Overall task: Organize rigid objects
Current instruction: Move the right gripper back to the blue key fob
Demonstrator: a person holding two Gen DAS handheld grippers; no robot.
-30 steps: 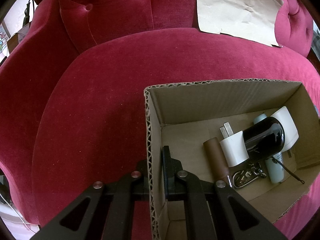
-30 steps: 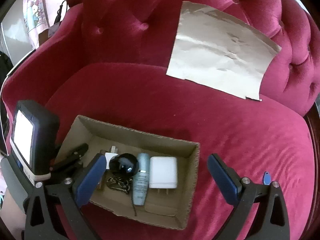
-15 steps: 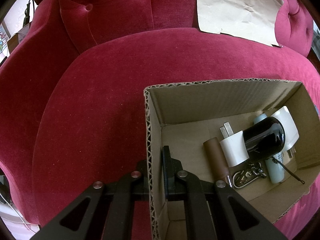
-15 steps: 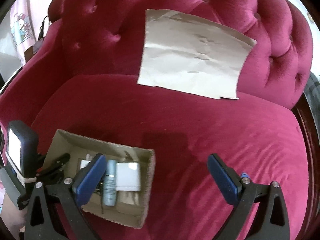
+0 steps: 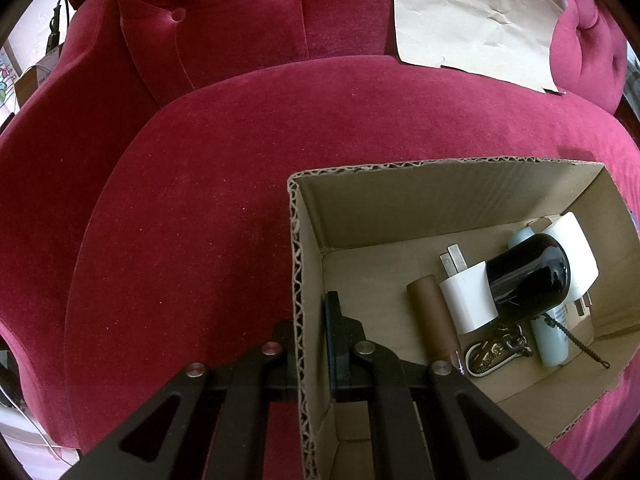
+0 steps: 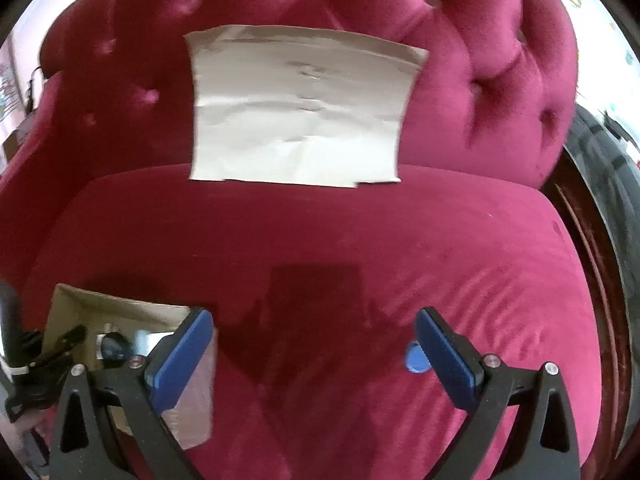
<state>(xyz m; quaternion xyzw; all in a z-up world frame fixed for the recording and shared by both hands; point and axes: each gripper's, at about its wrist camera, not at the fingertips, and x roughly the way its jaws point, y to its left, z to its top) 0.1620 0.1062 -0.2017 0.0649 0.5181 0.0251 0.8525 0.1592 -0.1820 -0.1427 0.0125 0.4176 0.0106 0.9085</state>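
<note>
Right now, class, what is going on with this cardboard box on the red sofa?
A person is tidying small things into a cardboard box on a red sofa. The left gripper is shut on the box's side wall, steadying it. Inside lie white plugs, a black rounded object, a brown tube, a pale blue bottle and keys. The right gripper is open and empty over the seat, with a small blue tag just inside its right finger.

Cardboard box [image 5: 440, 200] on sofa seat [image 5: 200, 220], near its front edge. Inside: tube [image 5: 432, 320], plug [image 5: 468, 300], bottle [image 5: 552, 336], keyring [image 5: 492, 354]. Paper sheet [image 6: 296, 108] against backrest, behind. Tag [image 6: 414, 360] right of box.
</note>
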